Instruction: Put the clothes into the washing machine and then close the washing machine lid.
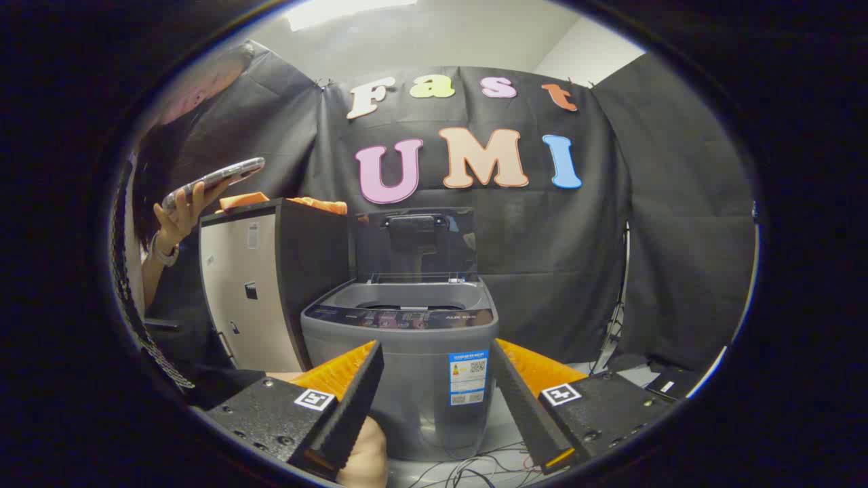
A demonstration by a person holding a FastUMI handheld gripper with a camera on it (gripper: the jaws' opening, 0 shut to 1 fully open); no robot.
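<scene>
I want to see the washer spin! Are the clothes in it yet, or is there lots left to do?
Lots left. Done: the washing machine has its lid standing open. In hand: nothing; the gripper is open, fingers apart, with the machine just ahead of them. Left: the orange clothes lie on the cabinet beside the machine. They must be picked up, dropped in the tub, then the lid closed.

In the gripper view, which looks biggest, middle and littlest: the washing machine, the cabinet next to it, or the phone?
1. Washing machine, lid up, beyond the open tool.
2. Cabinet beside it. These two look close in size, so this order is unsure.
3. Phone in a person's hand, clearly littlest.
</scene>
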